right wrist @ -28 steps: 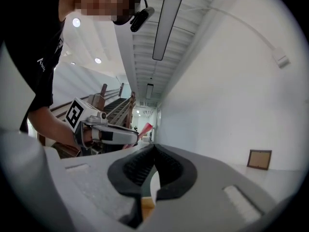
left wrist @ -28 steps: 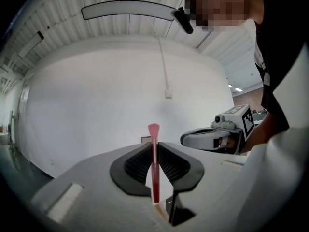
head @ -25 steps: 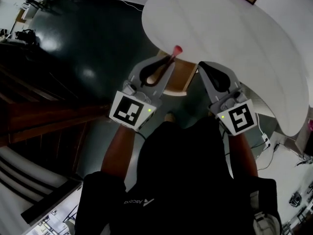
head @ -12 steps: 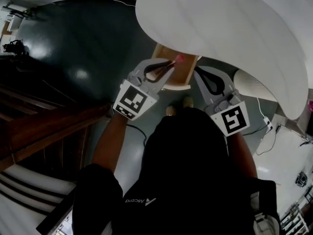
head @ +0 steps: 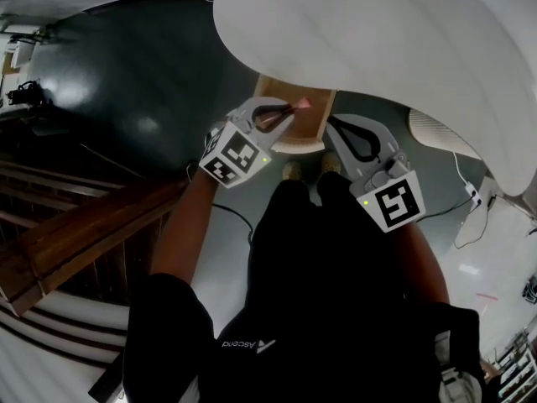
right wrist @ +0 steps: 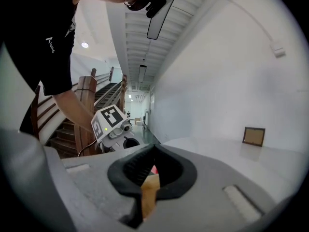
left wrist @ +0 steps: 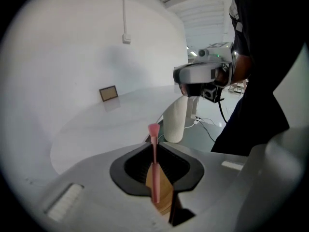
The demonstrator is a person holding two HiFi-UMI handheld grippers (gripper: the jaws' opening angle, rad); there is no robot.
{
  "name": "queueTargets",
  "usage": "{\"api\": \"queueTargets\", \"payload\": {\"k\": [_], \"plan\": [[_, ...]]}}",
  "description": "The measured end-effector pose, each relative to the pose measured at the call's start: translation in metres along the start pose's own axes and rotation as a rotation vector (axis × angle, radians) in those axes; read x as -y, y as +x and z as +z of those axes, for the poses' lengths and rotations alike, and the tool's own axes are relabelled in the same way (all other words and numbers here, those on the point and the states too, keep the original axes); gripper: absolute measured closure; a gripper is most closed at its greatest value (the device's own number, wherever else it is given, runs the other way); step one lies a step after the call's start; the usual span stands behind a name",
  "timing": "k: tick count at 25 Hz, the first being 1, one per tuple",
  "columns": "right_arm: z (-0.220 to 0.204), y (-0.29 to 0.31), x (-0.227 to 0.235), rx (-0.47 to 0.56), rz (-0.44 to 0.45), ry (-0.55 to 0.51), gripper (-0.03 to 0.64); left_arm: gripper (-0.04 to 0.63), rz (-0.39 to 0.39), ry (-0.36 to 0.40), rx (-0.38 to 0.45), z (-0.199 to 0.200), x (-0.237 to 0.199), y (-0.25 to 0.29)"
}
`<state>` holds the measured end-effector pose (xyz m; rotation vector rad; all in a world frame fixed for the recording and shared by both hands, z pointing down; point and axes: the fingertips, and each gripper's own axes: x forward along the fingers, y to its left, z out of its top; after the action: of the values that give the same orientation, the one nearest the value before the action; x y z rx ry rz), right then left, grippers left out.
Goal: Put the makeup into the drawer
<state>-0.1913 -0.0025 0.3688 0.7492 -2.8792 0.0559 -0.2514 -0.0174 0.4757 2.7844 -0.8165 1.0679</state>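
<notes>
A pink makeup brush sticks out of my left gripper, which is shut on its handle. In the left gripper view the brush stands upright between the black pads, bristles up. It hangs over the open wooden drawer under the white table. My right gripper sits just right of the drawer, its tips together with nothing between them. In the right gripper view its jaws meet, with the drawer wood showing below them.
A wooden staircase runs along the left. A white ribbed pedestal stands under the table at the right, with cables on the floor beside it. A small framed picture stands on the table top. The person's feet are near the drawer.
Both grippers have come down from table height to the drawer. The left one tipped downward with the brush still in it. The right one sank less.
</notes>
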Motion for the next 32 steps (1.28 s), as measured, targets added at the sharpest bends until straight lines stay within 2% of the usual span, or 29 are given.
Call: {"api": "queueTargets", "payload": {"k": [5,15,25,32], "plan": [[-0.013,0.002,0.019,-0.043,-0.088,0.007,0.614,0.541,-0.12,0.082,-0.078,-0.024,-0.007,0.036],[-0.028,0.001,0.029,-0.1,-0.295,0.042,0.614,0.541,-0.35,0.308,-0.18,-0.085,0.0,0.088],[-0.053,-0.005,0.034,-0.18,-0.396,0.061,0.614,0.541,-0.477,0.391,-0.239,-0.132,0.007,0.127],[-0.074,-0.011,0.035,-0.232,-0.434,0.07,0.614,0.541,-0.515,0.422,-0.304,-0.164,0.014,0.16]]}}
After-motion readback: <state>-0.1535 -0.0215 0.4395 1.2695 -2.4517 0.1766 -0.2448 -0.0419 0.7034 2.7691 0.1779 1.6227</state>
